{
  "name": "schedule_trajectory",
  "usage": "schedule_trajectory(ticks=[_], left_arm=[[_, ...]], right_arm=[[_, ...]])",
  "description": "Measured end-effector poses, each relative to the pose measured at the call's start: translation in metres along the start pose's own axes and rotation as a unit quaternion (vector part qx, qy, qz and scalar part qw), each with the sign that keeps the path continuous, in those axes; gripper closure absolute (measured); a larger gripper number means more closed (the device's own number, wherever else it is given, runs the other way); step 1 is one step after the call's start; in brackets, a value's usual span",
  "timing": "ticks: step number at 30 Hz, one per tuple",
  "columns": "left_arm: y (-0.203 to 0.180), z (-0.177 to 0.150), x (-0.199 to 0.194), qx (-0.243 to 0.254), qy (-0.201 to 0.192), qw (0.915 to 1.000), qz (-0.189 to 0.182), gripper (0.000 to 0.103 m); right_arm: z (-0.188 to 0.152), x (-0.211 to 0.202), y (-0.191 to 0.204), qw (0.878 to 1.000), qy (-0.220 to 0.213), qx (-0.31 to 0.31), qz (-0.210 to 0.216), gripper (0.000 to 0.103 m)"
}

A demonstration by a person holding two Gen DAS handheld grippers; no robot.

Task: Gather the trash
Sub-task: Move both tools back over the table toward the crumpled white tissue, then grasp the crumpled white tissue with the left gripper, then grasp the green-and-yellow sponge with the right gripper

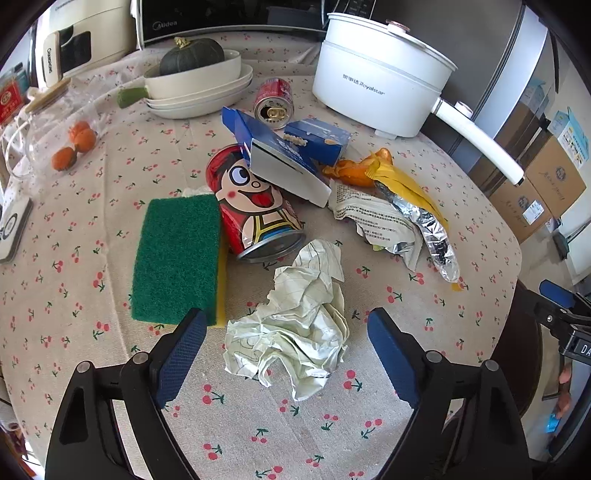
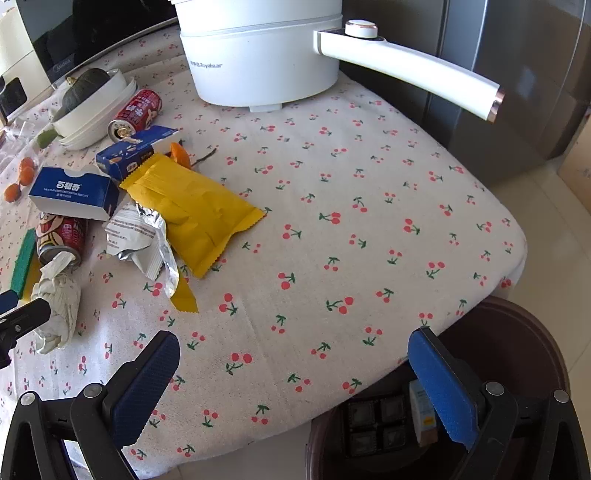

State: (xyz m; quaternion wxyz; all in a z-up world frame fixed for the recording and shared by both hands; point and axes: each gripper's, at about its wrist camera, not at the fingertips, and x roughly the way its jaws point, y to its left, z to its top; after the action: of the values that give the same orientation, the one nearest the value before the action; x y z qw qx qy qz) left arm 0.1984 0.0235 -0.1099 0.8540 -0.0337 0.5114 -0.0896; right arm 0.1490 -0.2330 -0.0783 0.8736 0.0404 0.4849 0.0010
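My left gripper (image 1: 286, 354) is open, its fingers on either side of a crumpled pale paper ball (image 1: 295, 328) on the cherry-print tablecloth. The ball also shows in the right wrist view (image 2: 55, 306). Behind it lie a red cartoon can (image 1: 255, 210), a blue box (image 1: 280, 162), a second red can (image 1: 274, 99), a torn foil wrapper (image 1: 388, 218) and a yellow wrapper (image 2: 192, 210). My right gripper (image 2: 295, 384) is open and empty at the table's front edge, above a dark brown trash bin (image 2: 524, 332) that holds some packaging.
A green and yellow sponge (image 1: 177, 258) lies left of the can. A white electric pot (image 2: 258, 51) with a long handle (image 2: 406, 66) stands at the back. White dishes with a squash (image 1: 195, 74), small oranges (image 1: 74, 144) and a microwave (image 1: 221, 18) are behind.
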Motion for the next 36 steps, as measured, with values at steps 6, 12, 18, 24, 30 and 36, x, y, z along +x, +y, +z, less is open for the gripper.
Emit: schedule_trajectory(ticks=[6, 12, 18, 24, 30, 36], left_arm=[[0.000, 0.001, 0.002, 0.005, -0.006, 0.9999, 0.011, 0.028], [0.001, -0.002, -0.003, 0.009, 0.001, 0.9998, -0.017, 0.044], [-0.008, -0.006, 0.007, 0.025, 0.018, 0.9994, -0.017, 0.044], [0.001, -0.005, 0.014, -0.007, 0.029, 0.9992, -0.026, 0.062], [0.003, -0.005, -0.015, 0.006, 0.009, 0.9992, -0.039, 0.074], [0.033, -0.006, -0.061, -0.012, -0.034, 0.9989, -0.031, 0.075]], right_arm=[[0.000, 0.002, -0.002, 1.000, 0.002, -0.002, -0.004, 0.001], [-0.001, 0.003, 0.002, 1.000, 0.004, -0.009, -0.005, 0.001], [-0.007, 0.001, 0.007, 1.000, 0.006, -0.019, -0.004, 0.001], [-0.007, -0.002, 0.009, 1.000, 0.005, -0.028, -0.002, 0.001], [-0.003, -0.002, 0.014, 1.000, 0.001, -0.030, -0.003, 0.001], [0.004, -0.003, 0.036, 0.999, -0.008, -0.034, 0.009, 0.001]])
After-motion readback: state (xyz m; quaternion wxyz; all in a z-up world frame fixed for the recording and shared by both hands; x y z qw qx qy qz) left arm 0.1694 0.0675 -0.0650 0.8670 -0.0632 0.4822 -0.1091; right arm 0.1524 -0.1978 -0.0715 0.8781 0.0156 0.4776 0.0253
